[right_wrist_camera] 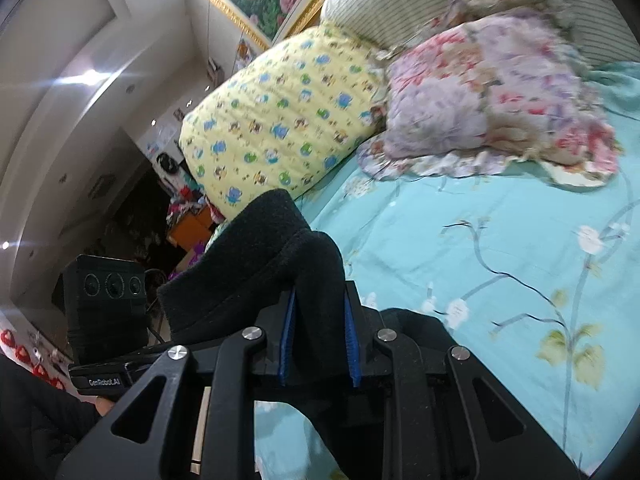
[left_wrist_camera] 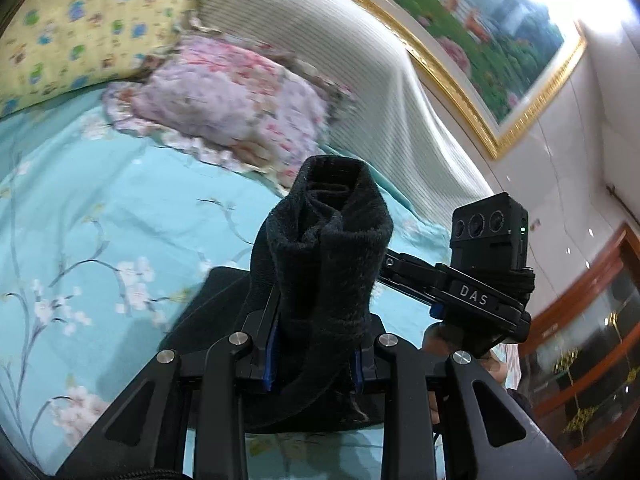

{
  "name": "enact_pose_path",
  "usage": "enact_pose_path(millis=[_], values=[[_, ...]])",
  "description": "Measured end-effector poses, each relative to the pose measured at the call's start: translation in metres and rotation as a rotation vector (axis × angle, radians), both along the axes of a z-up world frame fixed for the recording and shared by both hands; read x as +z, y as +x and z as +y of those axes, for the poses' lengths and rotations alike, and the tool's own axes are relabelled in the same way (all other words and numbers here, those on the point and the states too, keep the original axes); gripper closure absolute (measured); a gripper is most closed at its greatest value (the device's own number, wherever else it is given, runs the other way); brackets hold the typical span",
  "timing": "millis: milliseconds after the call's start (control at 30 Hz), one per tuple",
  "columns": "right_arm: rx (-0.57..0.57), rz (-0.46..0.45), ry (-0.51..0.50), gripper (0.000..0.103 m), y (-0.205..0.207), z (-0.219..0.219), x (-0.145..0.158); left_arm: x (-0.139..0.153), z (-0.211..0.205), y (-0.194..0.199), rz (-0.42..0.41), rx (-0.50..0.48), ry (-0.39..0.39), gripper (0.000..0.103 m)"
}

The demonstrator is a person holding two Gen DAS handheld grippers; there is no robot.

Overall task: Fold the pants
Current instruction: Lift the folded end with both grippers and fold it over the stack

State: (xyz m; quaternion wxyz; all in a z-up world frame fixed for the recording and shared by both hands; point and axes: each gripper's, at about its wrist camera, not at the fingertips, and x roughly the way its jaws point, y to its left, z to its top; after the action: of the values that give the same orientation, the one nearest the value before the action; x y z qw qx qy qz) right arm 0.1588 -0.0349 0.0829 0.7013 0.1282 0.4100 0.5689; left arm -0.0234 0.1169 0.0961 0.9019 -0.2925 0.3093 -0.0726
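Note:
The black fleece pants [left_wrist_camera: 320, 264] are lifted above the bed. My left gripper [left_wrist_camera: 314, 368] is shut on a bunched fold of them, and the cloth stands up between the blue pads and hangs below. My right gripper [right_wrist_camera: 318, 344] is shut on another part of the pants [right_wrist_camera: 256, 264], with cloth rising up and draping to the left. The right gripper's body also shows in the left wrist view [left_wrist_camera: 488, 272], close on the right. The left gripper's body shows in the right wrist view [right_wrist_camera: 106, 312] at the left. The rest of the pants is hidden below the grippers.
A turquoise floral bedsheet [left_wrist_camera: 100, 220] lies under both grippers. A pink floral pillow [left_wrist_camera: 224, 104] and a yellow printed pillow [right_wrist_camera: 280, 112] lie at the head of the bed against a striped white headboard cover [left_wrist_camera: 360, 80]. A gold-framed picture [left_wrist_camera: 480, 40] hangs above.

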Motion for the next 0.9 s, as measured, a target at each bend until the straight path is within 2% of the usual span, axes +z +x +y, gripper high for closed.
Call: enact_pose_path(millis=[200, 467, 667, 900], values=[[-0.093, 0.024, 0.025, 0.079, 0.001, -0.056, -0.01, -0.004, -0.047, 0.019, 0.033, -0.099, 0.018, 0.077], [-0.203, 0.069, 0.051, 0.079, -0.002, -0.12, -0.03, -0.014, -0.11, 0.038, 0.079, -0.216, 0.084, 0.077], [-0.253, 0.1, 0.065, 0.079, -0.007, -0.151, -0.047, -0.023, -0.135, 0.046, 0.103, -0.269, 0.115, 0.077], [-0.296, 0.133, 0.057, 0.079, -0.006, -0.171, -0.068, -0.04, -0.16, 0.056, 0.12, -0.305, 0.192, 0.077]])
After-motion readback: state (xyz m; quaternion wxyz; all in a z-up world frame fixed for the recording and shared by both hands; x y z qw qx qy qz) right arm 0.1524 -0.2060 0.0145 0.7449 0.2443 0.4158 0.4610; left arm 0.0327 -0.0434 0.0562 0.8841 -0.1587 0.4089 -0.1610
